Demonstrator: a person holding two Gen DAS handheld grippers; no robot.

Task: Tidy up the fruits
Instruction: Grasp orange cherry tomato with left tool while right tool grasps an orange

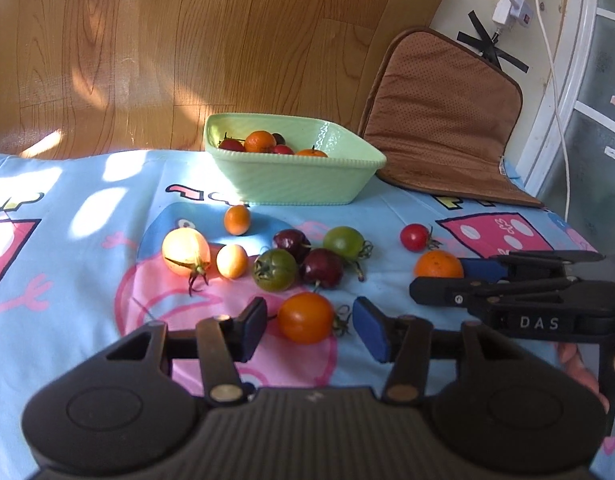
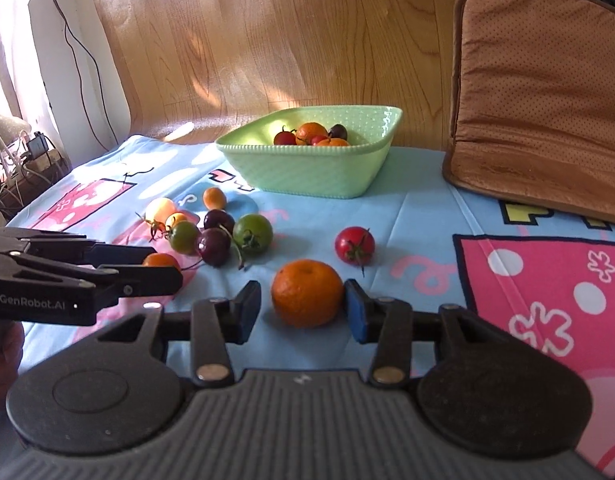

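Observation:
My left gripper [image 1: 309, 330] is open with an orange tomato [image 1: 305, 317] between its fingers on the cloth. My right gripper [image 2: 303, 308] is open around a mandarin [image 2: 307, 293], its right pad touching it; the mandarin also shows in the left wrist view [image 1: 438, 265]. A green bowl [image 1: 307, 184] at the back holds several small fruits. Loose on the cloth lie a red tomato [image 2: 354, 245], two green tomatoes [image 1: 275, 270] [image 1: 344, 241], two dark purple ones [image 1: 321, 268], a pale yellow tomato [image 1: 186, 251] and two small orange fruits [image 1: 237, 219].
A brown cushion [image 2: 539, 92] stands at the back right on the cartoon-print cloth [image 2: 427, 216]. A wooden panel rises behind the bowl. Cables and a power strip [image 2: 31, 148] lie off the left edge.

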